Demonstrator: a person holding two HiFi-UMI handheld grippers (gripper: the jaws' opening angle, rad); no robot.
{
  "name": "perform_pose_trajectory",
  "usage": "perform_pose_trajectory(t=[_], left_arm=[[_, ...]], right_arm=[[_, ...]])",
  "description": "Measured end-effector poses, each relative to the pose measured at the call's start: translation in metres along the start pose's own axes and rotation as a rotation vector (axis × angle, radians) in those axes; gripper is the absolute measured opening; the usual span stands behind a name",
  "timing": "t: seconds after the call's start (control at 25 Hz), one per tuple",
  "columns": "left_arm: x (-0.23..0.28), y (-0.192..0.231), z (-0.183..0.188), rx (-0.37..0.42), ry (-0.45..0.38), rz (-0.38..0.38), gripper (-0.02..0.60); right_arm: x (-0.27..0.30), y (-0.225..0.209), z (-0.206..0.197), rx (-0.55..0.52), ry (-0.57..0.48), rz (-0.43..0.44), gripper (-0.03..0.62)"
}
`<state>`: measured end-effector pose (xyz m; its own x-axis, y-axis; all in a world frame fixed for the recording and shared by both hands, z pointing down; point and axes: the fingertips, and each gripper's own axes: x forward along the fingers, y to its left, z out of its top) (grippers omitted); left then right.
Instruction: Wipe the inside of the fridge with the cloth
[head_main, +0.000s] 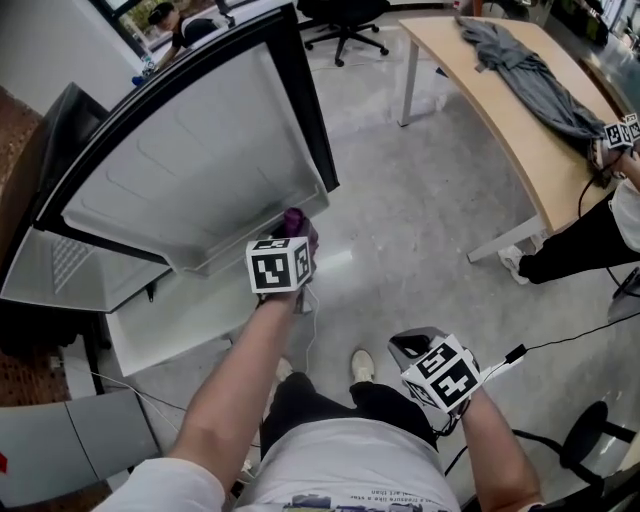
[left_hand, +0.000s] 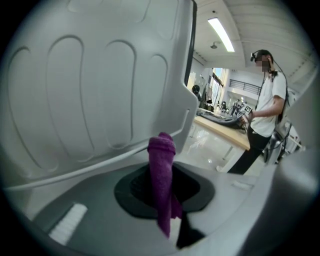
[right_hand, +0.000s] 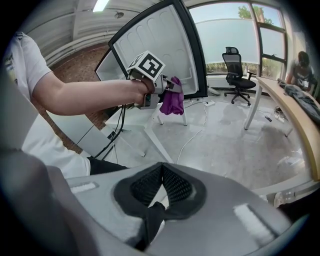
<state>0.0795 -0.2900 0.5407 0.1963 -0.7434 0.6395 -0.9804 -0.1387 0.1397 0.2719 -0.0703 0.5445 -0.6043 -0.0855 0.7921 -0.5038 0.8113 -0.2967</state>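
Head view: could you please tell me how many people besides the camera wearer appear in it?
2. One person is at the top left, beyond the open fridge door; a second person is at the right edge beside the wooden table, partly cut off.

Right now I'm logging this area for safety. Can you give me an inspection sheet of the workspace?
Surface: fridge door liner, white, ribbed, swung open; no marks visible.
Job's things: purple cloth, held near the door's lower edge; contact cannot be told.
Clutter: grey garment lying on the wooden table.
Grippers: left gripper shut on the cloth; right gripper jaws together, empty, low by the lap.
Cables: white cable across the floor; black cable beside the right gripper.
Surroundings: office chair; second person at the table.
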Motion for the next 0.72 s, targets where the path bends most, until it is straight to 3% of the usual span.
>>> perform_pose_trajectory(t=[0.72], left_arm=[[0.036, -0.037, 0.024, 0.008, -0.002, -0.034, 0.071]], right_arm=[[-0.007, -0.013, -0.016, 0.053, -0.012, -0.019, 0.003]])
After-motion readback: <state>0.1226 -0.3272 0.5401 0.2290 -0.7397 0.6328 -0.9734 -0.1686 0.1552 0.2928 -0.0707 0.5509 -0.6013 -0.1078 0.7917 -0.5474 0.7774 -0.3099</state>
